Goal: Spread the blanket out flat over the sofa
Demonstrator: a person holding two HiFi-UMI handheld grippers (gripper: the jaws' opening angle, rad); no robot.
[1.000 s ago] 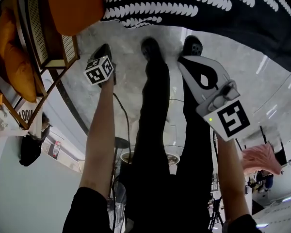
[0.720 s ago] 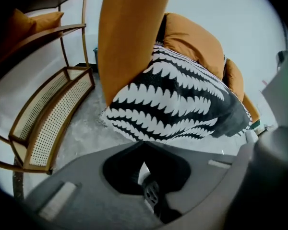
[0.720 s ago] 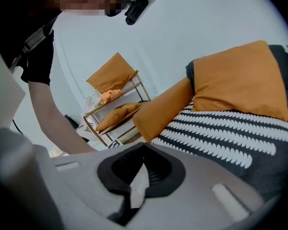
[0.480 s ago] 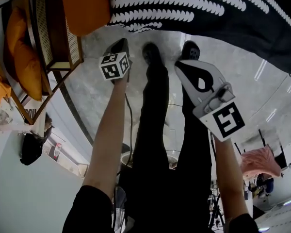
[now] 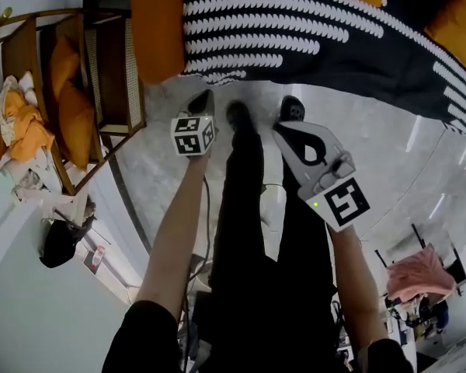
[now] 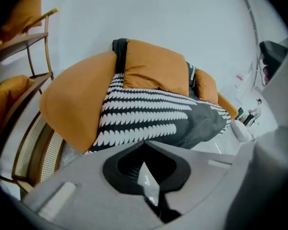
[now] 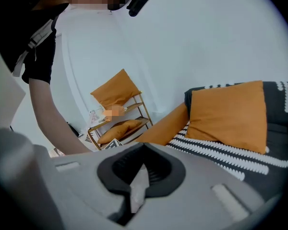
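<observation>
- My left hand-held gripper [image 5: 203, 98] is held out ahead of me on a bare, straight forearm [image 5: 173, 231], pointing steeply down toward the floor in front of the sofa.
- Its jaws are clenched together, with nothing between them.
- My right hand-held gripper [image 5: 280, 130] is stretched forward beside it, on the far side of my legs and well apart from the left one. It is tilted less steeply.
- It is clenched too and carries nothing.
- Neither one touches the blanket [image 5: 295, 29]; both hang in the air short of its hanging edge.
- The blanket, black with rows of white scallops, lies across the seat of the orange sofa [image 5: 158, 22] and drapes over its front edge. In the gripper views it also runs up over the backrest.
- Orange cushions [image 6: 156, 68] lean against the back, on top of the blanket.
- My shoes [image 5: 237, 115] stand on a pale, marbled floor [image 5: 159, 177] just in front of the sofa.
- Left of the sofa is a wooden rack [image 5: 113, 76] with a woven side panel and orange pillows on its shelves.
- The wall behind is plain white.
</observation>
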